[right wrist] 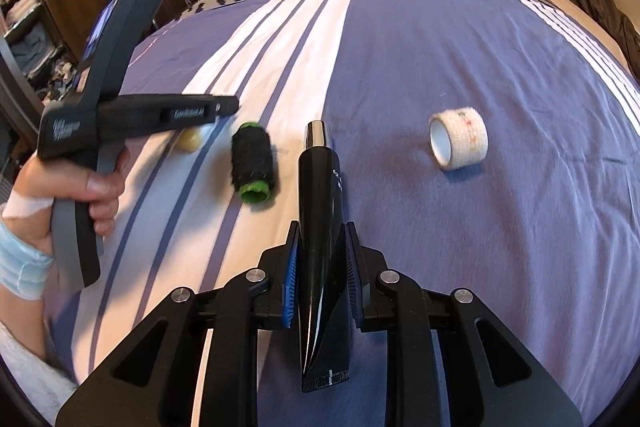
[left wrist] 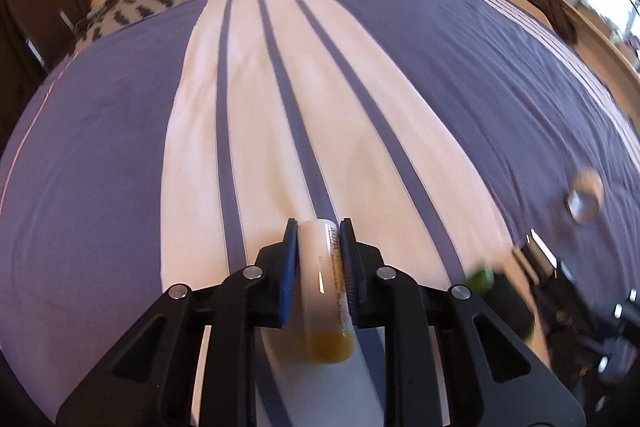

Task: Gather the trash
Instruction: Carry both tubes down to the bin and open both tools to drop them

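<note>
Surface: a bed under a blue bedspread [right wrist: 460, 67] with white stripes; pillows lie at the far end.
Left gripper [left wrist: 318, 239]: closed on a white tube [left wrist: 320, 267] with a yellow end; both blue pads press its sides, and the tube lies along the fingers over a white stripe.
Left gripper, other view: seen from the right wrist camera as a black handle [right wrist: 132, 119] held in a person's hand [right wrist: 80, 187] (a bandage wraps the wrist); the tube's yellow end shows just below its tip.
Right gripper [right wrist: 322, 251]: closed on a black tube [right wrist: 320, 211] with a silver cap; the cap points away from the camera, the flat crimped end toward it.
Spool [right wrist: 253, 163]: black thread on a green core, lying on the bedspread between the 2 grippers, touching neither.
Tape roll [right wrist: 459, 137]: white, on its side on the blue cloth, well apart to the right of the black tube.
Tape roll, left view: blurred at the right edge; detail cannot be told.
</note>
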`<state>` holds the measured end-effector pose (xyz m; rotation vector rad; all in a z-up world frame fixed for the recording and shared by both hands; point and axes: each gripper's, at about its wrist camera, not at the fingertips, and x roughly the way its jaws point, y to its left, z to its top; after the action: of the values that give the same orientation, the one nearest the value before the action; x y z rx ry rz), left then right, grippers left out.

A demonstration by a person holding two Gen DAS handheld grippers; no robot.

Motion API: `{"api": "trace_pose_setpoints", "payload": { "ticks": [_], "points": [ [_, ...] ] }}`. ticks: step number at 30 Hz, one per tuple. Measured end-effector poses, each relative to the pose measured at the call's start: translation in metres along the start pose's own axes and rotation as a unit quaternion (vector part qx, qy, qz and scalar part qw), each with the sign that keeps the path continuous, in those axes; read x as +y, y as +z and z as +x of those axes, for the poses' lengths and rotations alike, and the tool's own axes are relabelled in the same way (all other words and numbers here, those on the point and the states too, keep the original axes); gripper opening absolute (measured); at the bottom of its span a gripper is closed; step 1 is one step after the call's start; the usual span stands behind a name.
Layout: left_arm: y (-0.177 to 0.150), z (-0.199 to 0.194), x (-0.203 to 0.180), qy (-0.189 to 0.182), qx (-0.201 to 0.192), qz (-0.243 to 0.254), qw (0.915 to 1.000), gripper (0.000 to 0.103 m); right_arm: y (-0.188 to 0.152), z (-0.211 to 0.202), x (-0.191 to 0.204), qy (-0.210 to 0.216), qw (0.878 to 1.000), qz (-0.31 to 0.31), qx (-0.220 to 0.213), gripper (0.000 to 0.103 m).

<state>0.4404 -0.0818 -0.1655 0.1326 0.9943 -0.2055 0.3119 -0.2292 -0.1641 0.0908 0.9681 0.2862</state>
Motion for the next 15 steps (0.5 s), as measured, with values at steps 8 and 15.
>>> {"api": "trace_pose_setpoints", "payload": {
  "ticks": [8,15],
  "points": [
    [-0.069,-0.049,-0.002,-0.023,-0.007,0.015,0.9996,0.018,-0.04,-0.035,0.027,0.016,1.0,-0.001,-0.003,0.022],
    [-0.134,-0.119,-0.009,-0.045,-0.035,0.022,0.9981,0.018,-0.076,-0.071,0.048,0.03,0.999,0.008,-0.016,0.022]
  ]
}}
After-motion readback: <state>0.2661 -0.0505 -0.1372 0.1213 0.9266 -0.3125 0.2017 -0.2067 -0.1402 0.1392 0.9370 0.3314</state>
